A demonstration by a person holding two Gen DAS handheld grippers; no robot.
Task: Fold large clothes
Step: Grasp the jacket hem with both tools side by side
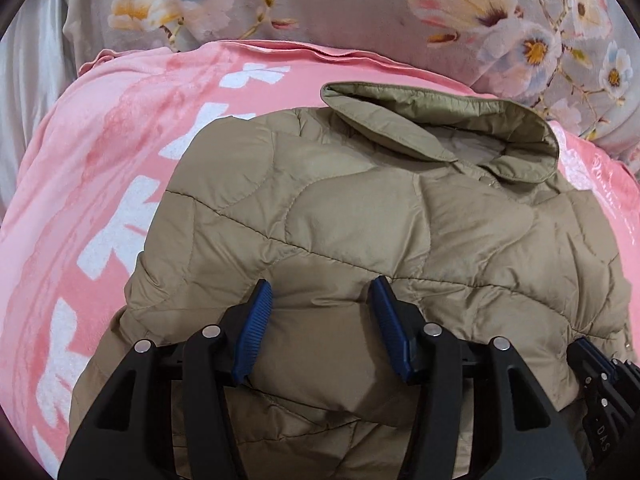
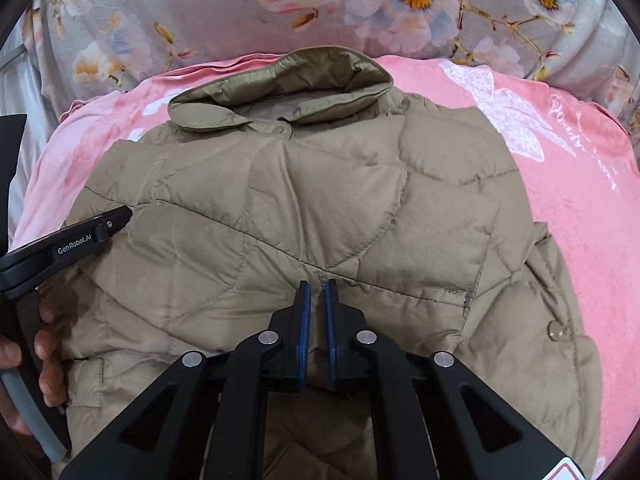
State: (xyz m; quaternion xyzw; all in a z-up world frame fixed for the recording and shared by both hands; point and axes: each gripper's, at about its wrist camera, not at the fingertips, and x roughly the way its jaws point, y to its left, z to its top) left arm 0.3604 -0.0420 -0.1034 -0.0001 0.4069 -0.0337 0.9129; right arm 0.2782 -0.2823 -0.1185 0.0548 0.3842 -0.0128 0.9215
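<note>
A khaki quilted jacket (image 1: 360, 220) lies on a pink blanket (image 1: 100, 160), collar (image 1: 440, 128) at the far end, sides folded in. My left gripper (image 1: 322, 292) is open, its blue pads straddling a puffed fold of the jacket near its near end. In the right wrist view the jacket (image 2: 300, 200) fills the middle. My right gripper (image 2: 317, 286) has its pads nearly together with a narrow gap, resting over a seam; whether fabric is pinched is unclear. The left gripper's body (image 2: 72, 240) shows at the left edge, held by a hand.
The pink blanket (image 2: 560, 200) with white print covers the surface. A grey floral quilt (image 2: 360, 0) lies bunched behind it. The right gripper's side (image 1: 604, 392) shows at the lower right of the left wrist view. A snap button (image 2: 555, 329) sits on the jacket's right side.
</note>
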